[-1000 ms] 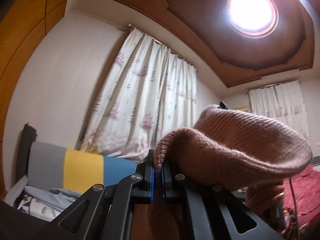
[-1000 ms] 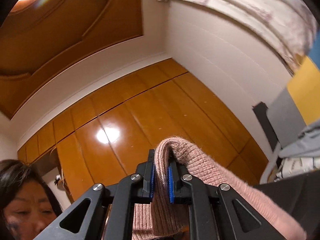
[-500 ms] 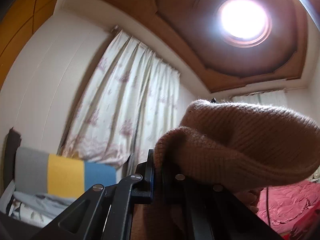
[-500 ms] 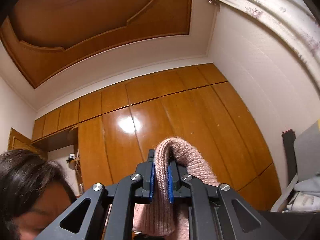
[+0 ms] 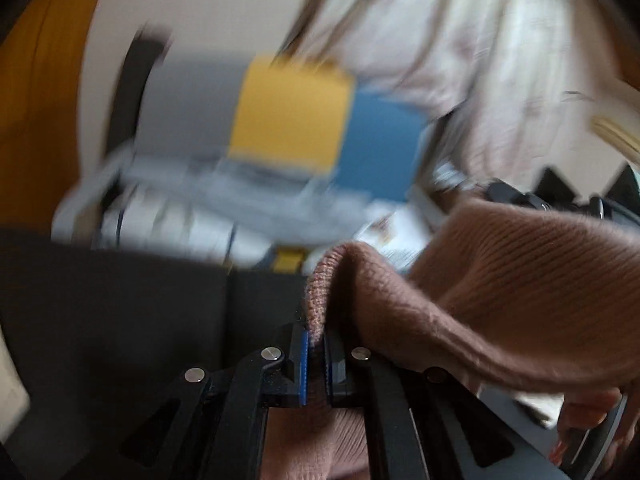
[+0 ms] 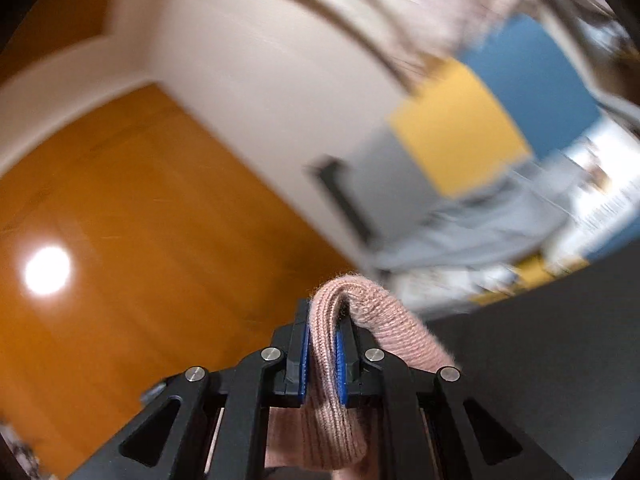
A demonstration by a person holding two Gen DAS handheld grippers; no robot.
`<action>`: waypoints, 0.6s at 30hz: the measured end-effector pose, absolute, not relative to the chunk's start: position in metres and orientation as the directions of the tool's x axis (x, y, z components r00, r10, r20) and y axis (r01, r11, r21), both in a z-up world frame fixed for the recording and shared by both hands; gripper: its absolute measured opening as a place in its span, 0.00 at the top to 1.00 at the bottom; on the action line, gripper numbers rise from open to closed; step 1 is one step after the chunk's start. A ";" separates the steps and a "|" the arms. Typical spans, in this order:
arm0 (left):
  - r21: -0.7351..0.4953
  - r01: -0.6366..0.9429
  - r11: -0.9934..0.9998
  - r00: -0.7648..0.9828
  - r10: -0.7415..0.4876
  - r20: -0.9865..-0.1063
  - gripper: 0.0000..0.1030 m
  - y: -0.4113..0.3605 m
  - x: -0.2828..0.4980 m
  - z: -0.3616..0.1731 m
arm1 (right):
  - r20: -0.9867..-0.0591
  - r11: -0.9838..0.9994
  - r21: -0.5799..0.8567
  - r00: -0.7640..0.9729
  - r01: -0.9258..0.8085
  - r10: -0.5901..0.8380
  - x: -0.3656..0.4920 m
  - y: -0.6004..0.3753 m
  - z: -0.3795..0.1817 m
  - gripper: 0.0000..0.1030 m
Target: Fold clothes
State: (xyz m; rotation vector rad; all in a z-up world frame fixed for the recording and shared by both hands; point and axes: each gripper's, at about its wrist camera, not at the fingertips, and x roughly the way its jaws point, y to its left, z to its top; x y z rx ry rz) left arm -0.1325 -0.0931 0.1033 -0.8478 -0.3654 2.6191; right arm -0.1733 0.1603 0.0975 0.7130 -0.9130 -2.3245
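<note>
**Here, a pink knit held aloft between two grippers**

Plainly, the pink knit garment (image 5: pixel 520 292) is off any surface at its gripped edges: it hangs between the two tools, one ribbed edge pinched in each. The left gripper (image 5: pixel 316 354) has its blue pads pressed together on a thin fold of the knit, which rises in a peak above the jaws and then sweeps away to the right in a broad sagging sheet. The right gripper (image 6: pixel 323 364) is clamped on a thicker doubled roll of the same fabric (image 6: pixel 340 336), which loops over the right-hand pad and drops below the jaws.

How the rest of the garment lies cannot be seen; neither camera shows its lower part, so no finished fold is visible, nor any crease to judge by. As a judgement, this fits either carrying an edge over to make a fold or lifting the piece to lay it out flat; the pictures do not settle which.

Beyond the cloth lies a dark surface (image 5: pixel 112 312), then blurred bedding (image 5: pixel 180 208) and a grey, yellow and blue panel (image 5: pixel 292 116). A pale curtain (image 5: pixel 500 60) and orange wooden panelling (image 6: pixel 120 220) close the room. A hand (image 5: pixel 592 412) shows at the lower right of the left view.
</note>
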 end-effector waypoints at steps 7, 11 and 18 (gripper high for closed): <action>-0.329 -0.043 -0.944 -0.587 0.290 -0.756 0.92 -0.114 -0.227 -0.035 | -0.708 -0.772 0.619 -0.529 -0.147 -0.468 -0.258 0.181 -0.087 0.44; -0.393 -0.011 -0.919 -0.612 0.317 -0.725 0.89 -0.145 -0.203 -0.040 | -0.645 -0.702 0.689 -0.593 -0.179 -0.482 -0.220 0.216 -0.100 0.41; -0.367 -0.080 -0.927 -0.650 0.328 -0.685 0.90 -0.140 -0.130 -0.013 | -0.697 -0.845 0.532 -0.590 -0.045 -0.407 -0.108 0.224 -0.051 0.39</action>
